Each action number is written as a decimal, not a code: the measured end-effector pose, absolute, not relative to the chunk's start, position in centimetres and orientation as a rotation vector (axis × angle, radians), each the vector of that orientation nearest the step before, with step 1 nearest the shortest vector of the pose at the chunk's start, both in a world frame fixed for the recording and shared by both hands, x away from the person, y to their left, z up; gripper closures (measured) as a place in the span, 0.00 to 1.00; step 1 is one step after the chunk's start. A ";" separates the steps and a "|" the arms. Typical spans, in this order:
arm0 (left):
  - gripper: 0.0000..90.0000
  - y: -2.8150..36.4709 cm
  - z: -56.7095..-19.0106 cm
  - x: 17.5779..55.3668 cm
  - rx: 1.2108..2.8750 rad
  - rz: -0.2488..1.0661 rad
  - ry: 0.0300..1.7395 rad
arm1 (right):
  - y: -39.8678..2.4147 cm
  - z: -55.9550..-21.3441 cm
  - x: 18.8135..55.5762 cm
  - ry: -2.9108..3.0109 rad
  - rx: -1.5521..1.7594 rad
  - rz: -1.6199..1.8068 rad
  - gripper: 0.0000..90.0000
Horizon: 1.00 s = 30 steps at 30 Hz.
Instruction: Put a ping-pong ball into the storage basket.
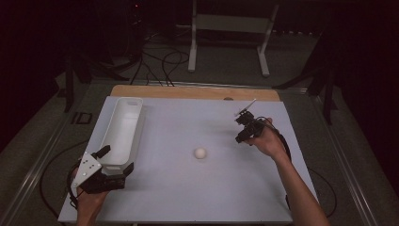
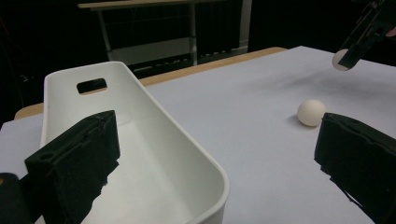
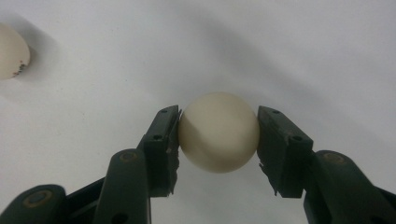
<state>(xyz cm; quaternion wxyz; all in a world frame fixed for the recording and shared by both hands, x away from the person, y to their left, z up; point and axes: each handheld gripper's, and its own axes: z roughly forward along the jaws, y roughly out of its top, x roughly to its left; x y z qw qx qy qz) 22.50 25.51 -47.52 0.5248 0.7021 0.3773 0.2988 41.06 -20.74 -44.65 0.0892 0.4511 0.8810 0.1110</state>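
Now the right gripper [image 3: 218, 135] clamps a white ball [image 3: 218, 132] above the table [image 1: 188, 188], right of the white bin [image 1: 121, 127]. Its round, smooth surface may slip out; the left gripper [image 2: 219, 154] gapes around the bin's near rim.

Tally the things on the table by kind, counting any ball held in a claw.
White balls: 2, one loose on the table, one gripped in the right claw.
White bins: 1, the handled bin at the left.
Total: 3.
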 end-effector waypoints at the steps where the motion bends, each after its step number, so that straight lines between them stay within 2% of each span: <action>1: 0.01 25.5 -47.5 22.5 1.680 0.715 0.903 | -20.7 -44.6 41.1 2.623 1.333 0.329 0.56; 30: 0.01 25.5 -47.5 22.5 1.682 0.719 0.906 | -18.8 -41.9 41.4 2.627 1.270 0.360 0.56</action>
